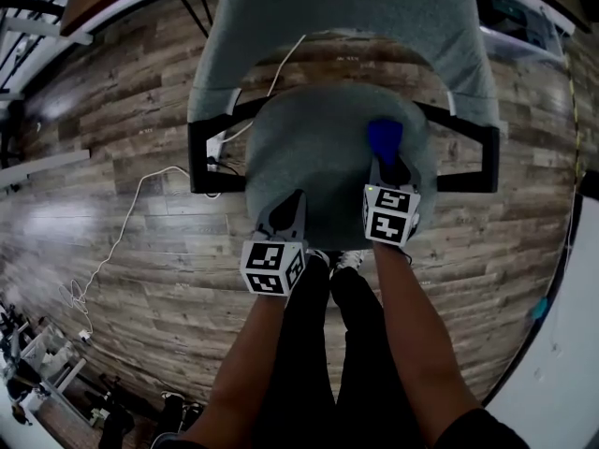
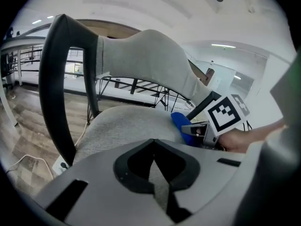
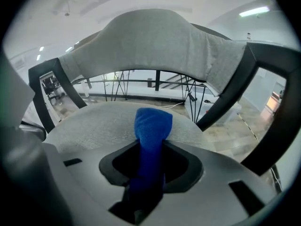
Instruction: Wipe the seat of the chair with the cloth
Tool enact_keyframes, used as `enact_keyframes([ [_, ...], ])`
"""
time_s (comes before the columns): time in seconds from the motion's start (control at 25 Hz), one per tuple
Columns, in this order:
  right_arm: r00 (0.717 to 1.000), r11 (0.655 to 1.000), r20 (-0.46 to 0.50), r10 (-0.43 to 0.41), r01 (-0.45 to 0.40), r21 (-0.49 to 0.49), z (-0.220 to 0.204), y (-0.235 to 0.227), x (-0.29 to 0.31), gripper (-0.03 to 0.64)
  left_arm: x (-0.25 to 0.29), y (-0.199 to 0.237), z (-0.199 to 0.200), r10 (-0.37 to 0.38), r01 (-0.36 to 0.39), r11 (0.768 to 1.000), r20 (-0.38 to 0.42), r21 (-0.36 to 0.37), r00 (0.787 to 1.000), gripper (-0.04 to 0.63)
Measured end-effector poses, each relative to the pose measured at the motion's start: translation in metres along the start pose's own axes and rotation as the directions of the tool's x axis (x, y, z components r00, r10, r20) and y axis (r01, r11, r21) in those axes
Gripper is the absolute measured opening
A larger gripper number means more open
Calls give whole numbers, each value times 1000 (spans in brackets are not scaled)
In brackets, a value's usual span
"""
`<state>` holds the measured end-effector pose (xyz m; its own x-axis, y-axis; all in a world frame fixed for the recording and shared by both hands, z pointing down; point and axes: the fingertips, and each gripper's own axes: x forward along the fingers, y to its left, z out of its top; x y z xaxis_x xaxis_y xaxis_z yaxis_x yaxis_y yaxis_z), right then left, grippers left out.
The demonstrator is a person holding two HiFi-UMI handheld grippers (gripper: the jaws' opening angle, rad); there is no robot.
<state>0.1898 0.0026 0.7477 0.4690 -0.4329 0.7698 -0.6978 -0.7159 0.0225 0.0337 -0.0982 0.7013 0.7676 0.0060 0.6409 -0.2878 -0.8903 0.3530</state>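
Forearms (image 1: 281, 344) of the person reach down from the bottom of the head view, each carrying tongs over the grey upholstered seat (image 1: 309, 148) of a chair whose curved backrest (image 1: 337, 17) and black armrests (image 1: 459, 148) ring it above a wood-plank floor (image 1: 112, 157). The right tongs (image 1: 388, 168) are pinching a blue cloth (image 1: 384, 137). In the right gripper view the cloth (image 3: 151, 126) runs up between the closed jaws, and a rounded wad of it stands out past the tips, over the right half of the seat, though whether it touches the fabric cannot be told. The left tongs (image 1: 290, 206) hover at the seat's front left edge; in the left gripper view their jaws meet at the tips with nothing between them, only seat fabric showing through behind. The cloth looks soft, light and limp, with a fleecy nap, so it should fold and flop rather than hold a shape. It is best gripped across the bunched middle, as it is now, leaving a short pad beyond the tips to press flat. The seat's woven cover will likely drag on it, so a firm pinch is needed to stop the wad pulling out. A white cable (image 1: 140, 195) trails across the floor to the left.
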Motion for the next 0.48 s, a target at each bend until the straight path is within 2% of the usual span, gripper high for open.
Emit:
enact_keyframes([
  [0.2,999,998,-3,-49,49,34,-8,-29,-5,130,5,-18,-6,-42,43,999,-17,24,999,2],
  [0.48,995,992,-10,-98,99,79,-16,-59,-12,130,2,-26,-14,-40,40,999,-25,12,999,2],
])
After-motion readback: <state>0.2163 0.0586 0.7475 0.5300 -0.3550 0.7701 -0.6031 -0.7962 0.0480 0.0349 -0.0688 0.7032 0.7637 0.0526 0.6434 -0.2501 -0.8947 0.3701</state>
